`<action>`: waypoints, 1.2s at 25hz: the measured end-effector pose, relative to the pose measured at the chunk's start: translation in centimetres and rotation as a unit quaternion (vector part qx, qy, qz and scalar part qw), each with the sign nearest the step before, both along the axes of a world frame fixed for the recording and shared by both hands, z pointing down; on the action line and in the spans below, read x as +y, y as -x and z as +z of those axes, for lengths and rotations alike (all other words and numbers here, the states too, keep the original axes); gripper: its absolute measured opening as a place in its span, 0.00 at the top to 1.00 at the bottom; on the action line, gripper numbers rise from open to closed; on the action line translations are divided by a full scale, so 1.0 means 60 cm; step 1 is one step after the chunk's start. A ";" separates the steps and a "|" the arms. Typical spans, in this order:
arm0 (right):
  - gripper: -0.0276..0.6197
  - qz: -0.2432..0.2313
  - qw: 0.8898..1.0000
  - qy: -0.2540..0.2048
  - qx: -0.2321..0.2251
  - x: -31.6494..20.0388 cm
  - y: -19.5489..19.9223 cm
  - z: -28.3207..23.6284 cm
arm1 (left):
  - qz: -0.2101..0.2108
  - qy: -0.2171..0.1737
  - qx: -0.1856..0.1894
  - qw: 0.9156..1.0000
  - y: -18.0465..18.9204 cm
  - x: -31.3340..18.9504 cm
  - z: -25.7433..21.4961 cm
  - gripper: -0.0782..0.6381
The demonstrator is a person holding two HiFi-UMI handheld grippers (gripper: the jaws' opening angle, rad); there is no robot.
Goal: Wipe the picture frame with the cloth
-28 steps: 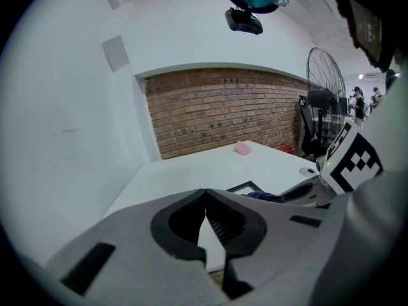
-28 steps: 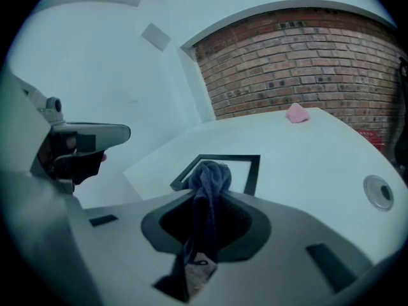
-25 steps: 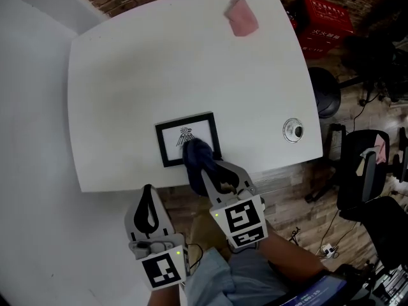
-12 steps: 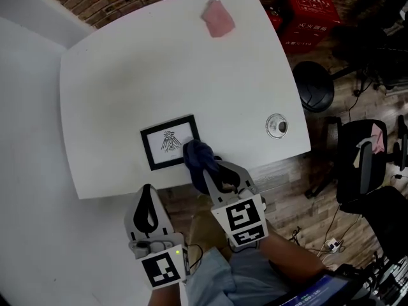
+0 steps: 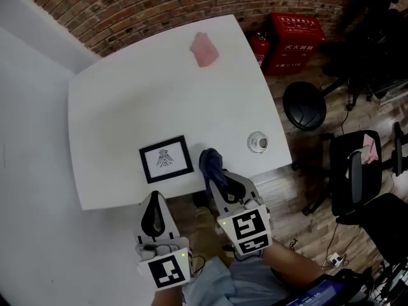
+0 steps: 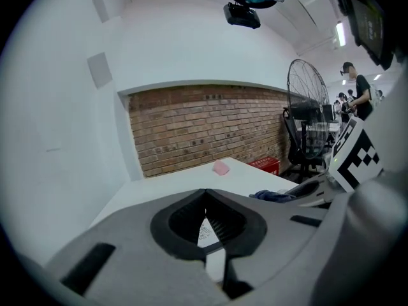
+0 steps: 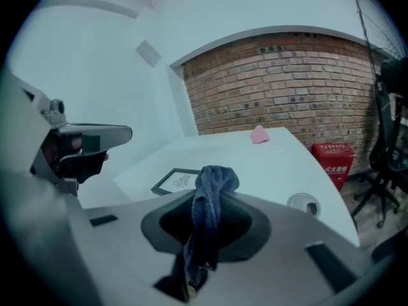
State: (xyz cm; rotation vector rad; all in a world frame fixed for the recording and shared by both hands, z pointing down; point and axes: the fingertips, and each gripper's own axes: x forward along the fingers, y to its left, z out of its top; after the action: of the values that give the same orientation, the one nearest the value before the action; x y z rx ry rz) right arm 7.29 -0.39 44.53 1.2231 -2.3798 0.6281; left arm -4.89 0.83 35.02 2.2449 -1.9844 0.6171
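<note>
White tabletop [image 5: 115, 101] meets a brick wall [image 5: 140, 8]. The left gripper [image 5: 155, 201] hangs off its near edge, fingers clenched on nothing. The picture frame [image 5: 166, 159] lies flat near that edge. Just right of it, the right gripper [image 5: 213, 172] has its fingers grasping the blue cloth [image 5: 210, 161]. A pink rag [image 5: 204, 49] lies far back, and a red crate [image 5: 295, 40] sits on the floor.

Smooth matt white table [image 5: 137, 97], soft blue cloth [image 5: 211, 163], rough brick wall [image 5: 159, 5]
</note>
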 end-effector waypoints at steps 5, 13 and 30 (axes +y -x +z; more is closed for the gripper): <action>0.84 0.011 0.998 -0.058 -0.009 -0.013 -0.044 -0.083 | 0.001 -0.041 0.009 0.999 -0.039 -0.002 -0.065 0.88; 0.84 0.011 0.983 -0.184 -0.023 -0.010 -0.080 -0.272 | 0.004 -0.130 0.016 0.991 -0.063 0.009 -0.204 0.88; 0.84 0.007 0.961 -0.276 -0.016 0.029 -0.102 -0.398 | -0.009 -0.192 0.043 0.980 -0.064 0.059 -0.328 0.88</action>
State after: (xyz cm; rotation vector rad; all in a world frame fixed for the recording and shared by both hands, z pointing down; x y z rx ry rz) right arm 13.42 1.32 20.66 1.4468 -2.6702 -0.0310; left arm -1.06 4.36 15.34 2.4017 -2.2344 0.1372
